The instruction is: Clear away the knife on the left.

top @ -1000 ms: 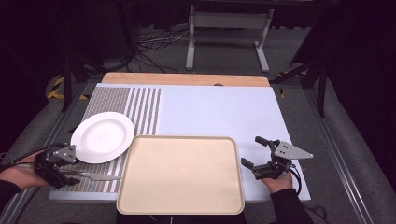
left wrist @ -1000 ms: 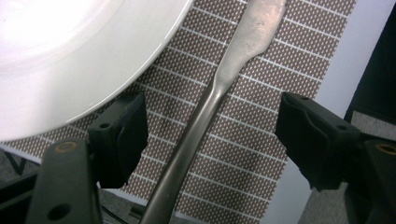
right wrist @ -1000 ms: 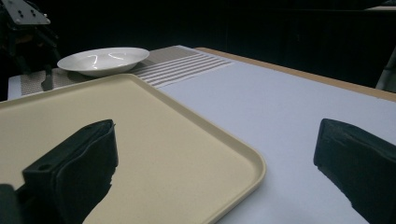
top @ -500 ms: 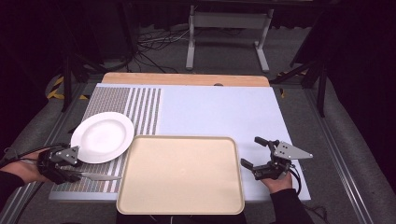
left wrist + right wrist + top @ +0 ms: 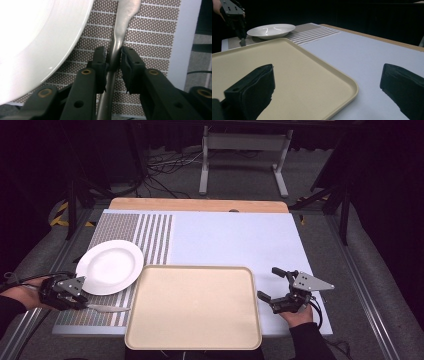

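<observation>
White plate (image 5: 110, 266); beige tray (image 5: 194, 306); brown-and-white striped mat (image 5: 145, 232).

1 plate (image 5: 110, 266), 1 tray (image 5: 192, 306), 1 utensil (image 5: 121, 27) (metal).

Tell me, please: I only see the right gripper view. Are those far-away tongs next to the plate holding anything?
Observer: Yes. The left tongs are shut on the handle of a silver utensil. I cannot tell which kind it is.
Operator: Is it on the plate?
Observer: No. It lies on the striped mat, beside the white plate and apart from its rim.
Operator: Which way does it point?
Observer: In the high view its far end points toward the tan tray.
</observation>
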Demonstrator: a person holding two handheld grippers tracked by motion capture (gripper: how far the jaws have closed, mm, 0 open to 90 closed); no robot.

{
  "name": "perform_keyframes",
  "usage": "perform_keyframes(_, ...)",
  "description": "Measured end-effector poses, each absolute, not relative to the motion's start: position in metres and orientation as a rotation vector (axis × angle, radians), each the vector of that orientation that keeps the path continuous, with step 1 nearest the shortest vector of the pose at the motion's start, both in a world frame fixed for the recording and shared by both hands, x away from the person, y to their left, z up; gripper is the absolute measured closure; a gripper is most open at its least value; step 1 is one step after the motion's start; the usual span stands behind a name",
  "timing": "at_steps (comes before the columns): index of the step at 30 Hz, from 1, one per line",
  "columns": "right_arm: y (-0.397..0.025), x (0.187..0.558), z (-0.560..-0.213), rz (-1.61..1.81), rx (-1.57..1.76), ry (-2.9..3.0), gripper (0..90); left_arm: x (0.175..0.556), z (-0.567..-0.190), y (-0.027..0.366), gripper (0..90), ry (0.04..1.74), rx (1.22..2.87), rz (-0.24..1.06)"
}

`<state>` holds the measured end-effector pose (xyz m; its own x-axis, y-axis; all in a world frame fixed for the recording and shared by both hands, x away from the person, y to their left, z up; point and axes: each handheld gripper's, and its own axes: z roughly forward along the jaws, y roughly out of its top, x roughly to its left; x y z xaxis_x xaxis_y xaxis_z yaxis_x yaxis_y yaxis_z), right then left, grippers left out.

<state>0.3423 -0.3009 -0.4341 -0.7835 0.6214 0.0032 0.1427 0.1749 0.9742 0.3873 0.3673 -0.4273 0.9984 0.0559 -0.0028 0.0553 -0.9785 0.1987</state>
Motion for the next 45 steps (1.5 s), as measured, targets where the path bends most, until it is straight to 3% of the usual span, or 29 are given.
perform_keyframes(11,-0.301,0.342,-0.434,1.646,0.721,2.065,0.4,0.386,-0.427,0.365,79.2,-0.044,2.964,0.024)
perform_keyframes(23,-0.301,0.343,-0.434,1.641,0.722,2.066,0.5,0.387,-0.426,0.365,79.5,-0.046,2.980,0.022)
perform_keyframes(32,-0.301,0.343,-0.435,1.647,0.728,2.058,0.5,0.383,-0.415,0.371,79.5,0.023,2.952,0.030)
perform_keyframes(45,-0.302,0.343,-0.435,1.656,0.732,2.058,0.5,0.378,-0.389,0.377,79.6,0.215,2.782,0.058)
